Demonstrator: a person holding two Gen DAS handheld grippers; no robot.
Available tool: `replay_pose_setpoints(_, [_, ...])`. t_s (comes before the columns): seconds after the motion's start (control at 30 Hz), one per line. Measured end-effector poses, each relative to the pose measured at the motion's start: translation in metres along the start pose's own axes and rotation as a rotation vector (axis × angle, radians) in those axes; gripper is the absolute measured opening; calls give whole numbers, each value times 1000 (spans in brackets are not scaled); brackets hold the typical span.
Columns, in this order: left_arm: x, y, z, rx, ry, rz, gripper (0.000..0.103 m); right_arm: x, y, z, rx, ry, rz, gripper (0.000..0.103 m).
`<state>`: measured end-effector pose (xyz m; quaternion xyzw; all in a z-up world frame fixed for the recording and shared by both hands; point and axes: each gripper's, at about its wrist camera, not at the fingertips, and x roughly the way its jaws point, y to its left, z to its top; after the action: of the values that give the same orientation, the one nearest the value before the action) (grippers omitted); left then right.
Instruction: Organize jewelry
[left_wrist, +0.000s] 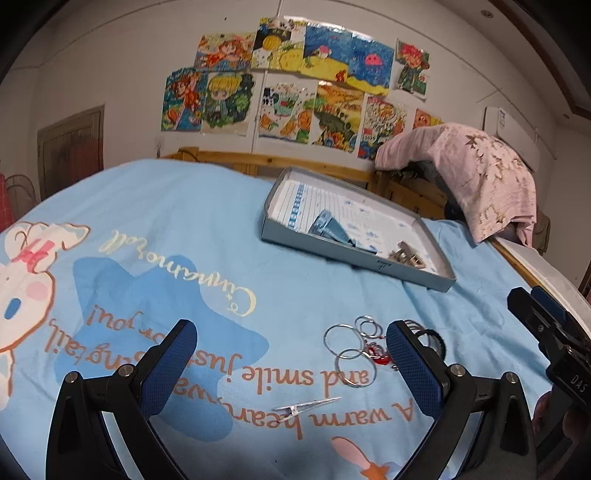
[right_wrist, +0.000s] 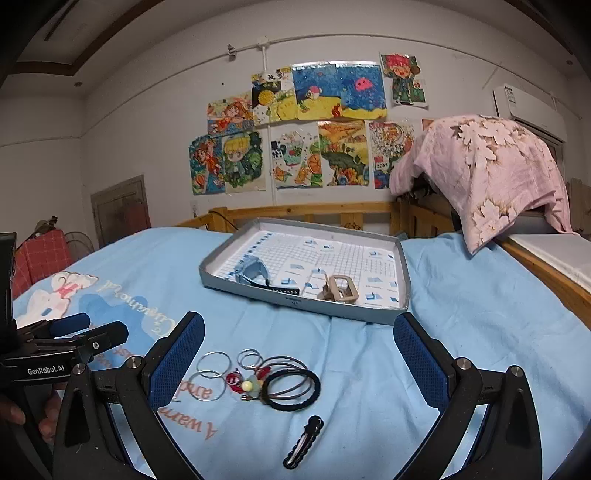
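Hovering above the bed (right_wrist: 461, 332), both grippers hold nothing: the left gripper (left_wrist: 291, 365) has its fingers wide apart, and the right gripper (right_wrist: 299, 358) likewise. The jewelry lies loose on the blue sheet, near the front edge. It comprises a cluster of metal rings (right_wrist: 212, 373), a black hair tie (right_wrist: 293, 389), a small red and green charm (right_wrist: 245, 384), a black hair clip (right_wrist: 303, 441) and a silver clip (left_wrist: 306, 405). The tray (right_wrist: 406, 280) sits further back, already carrying a blue clip (right_wrist: 253, 275) and a beige claw clip (right_wrist: 341, 290).

Risks noted:
- The rings, hair tie and charm overlap and touch. A pinch on one is likely to drag or lift its neighbours, which may then drop short of the tray.
- The thin rings lie flat on soft fabric. The fingers may press them into the sheet or catch cloth instead.
- The tray rests on yielding bedding and sits tilted in the left view. A heavy release could shift it.
- The two grippers work close together, so a collision is possible.
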<state>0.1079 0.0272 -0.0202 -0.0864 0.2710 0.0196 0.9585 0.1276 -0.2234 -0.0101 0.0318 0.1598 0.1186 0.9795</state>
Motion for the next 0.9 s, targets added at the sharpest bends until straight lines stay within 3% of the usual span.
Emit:
replay_pose_setpoints(0.27, [30, 4, -5, 4, 117, 24, 103, 26, -10, -11, 36, 102, 12, 101])
replay_pose_setpoints(0.5, [48, 6, -25, 38, 233, -28, 103, 43, -16, -33, 77, 249, 74, 100])
replay_pose_setpoints(0.57, [51, 7, -31, 39, 251, -49, 101, 47, -16, -40, 85, 279, 84, 93])
replay_pose_setpoints(0.63, [53, 6, -33, 47, 257, -68, 97, 51, -15, -47, 86, 319, 97, 78])
replay_pose_setpoints(0.77, [55, 1, -38, 73, 283, -108, 81, 56, -14, -58, 94, 368, 115, 69])
replay_pose_setpoints(0.9, [57, -4, -43, 99, 315, -136, 74, 59, -13, -64, 100, 399, 126, 59])
